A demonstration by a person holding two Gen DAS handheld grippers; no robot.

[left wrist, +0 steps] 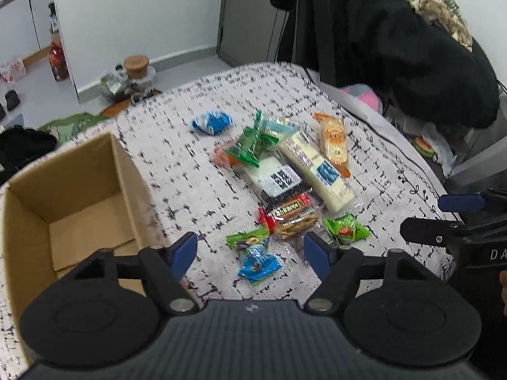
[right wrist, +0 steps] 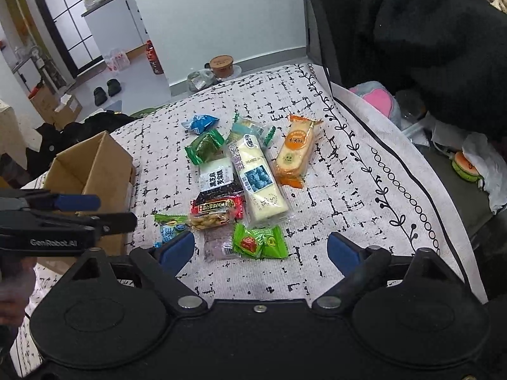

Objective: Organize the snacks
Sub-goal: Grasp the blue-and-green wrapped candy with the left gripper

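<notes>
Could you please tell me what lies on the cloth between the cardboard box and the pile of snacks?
Nothing: bare patterned cloth separates the cardboard box from the snack pile, most clearly in the left wrist view.

The cloth [right wrist: 332,164] on the desk is white with little black marks. The box [left wrist: 79,190] is brown. Both grippers have blue fingers [left wrist: 183,250]. Past them lie a yellow cake pack [right wrist: 259,177], an orange pack [right wrist: 293,155], and green [right wrist: 259,242] and blue [left wrist: 210,122] candy wrappers.
</notes>
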